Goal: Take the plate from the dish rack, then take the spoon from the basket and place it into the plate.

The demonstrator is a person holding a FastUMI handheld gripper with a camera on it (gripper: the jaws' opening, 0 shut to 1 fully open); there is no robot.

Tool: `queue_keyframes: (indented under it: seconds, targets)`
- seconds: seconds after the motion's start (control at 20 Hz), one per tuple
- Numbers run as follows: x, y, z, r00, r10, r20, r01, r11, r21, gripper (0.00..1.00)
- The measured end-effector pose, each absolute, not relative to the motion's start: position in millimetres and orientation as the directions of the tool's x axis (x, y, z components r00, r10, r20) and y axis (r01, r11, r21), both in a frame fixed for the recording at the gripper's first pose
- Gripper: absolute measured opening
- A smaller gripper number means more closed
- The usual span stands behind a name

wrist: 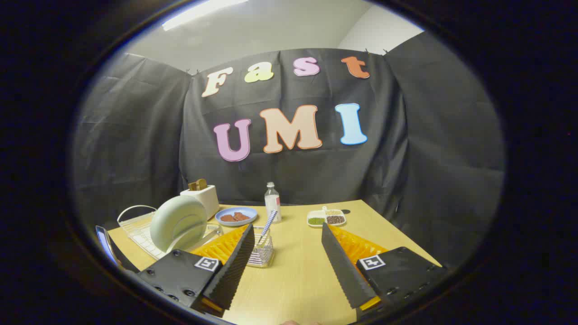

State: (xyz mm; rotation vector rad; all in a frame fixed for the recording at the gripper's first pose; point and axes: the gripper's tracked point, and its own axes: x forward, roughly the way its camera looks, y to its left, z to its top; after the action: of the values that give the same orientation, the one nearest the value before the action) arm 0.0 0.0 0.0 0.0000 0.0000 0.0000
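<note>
Yellow table [293,271], tongs [285,262] wide open, holding nothing

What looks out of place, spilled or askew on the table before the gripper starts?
Nothing stands out. The pale green plate stands on edge in the white wire dish rack, the checked-handle spoon leans in the wire basket, and the open gripper holds nothing.

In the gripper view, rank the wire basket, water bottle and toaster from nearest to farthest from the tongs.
With the tongs open and empty:
1. Wire basket, just ahead, by the left finger, spoon inside.
2. Water bottle, beyond the basket.
3. Toaster, far left, behind the dish rack.
</note>
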Motion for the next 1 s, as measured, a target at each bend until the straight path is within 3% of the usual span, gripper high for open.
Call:
queue_keyframes:
  seconds: [0.5,1.0]
  targets:
    - [-18.1,-29.2,11.5,0.998,-0.054,0.036,0.051,0.995,0.082,0.96]
    - [-19.6,-24.8,6.9,0.998,-0.05,0.027,0.049,0.998,0.033,0.96]
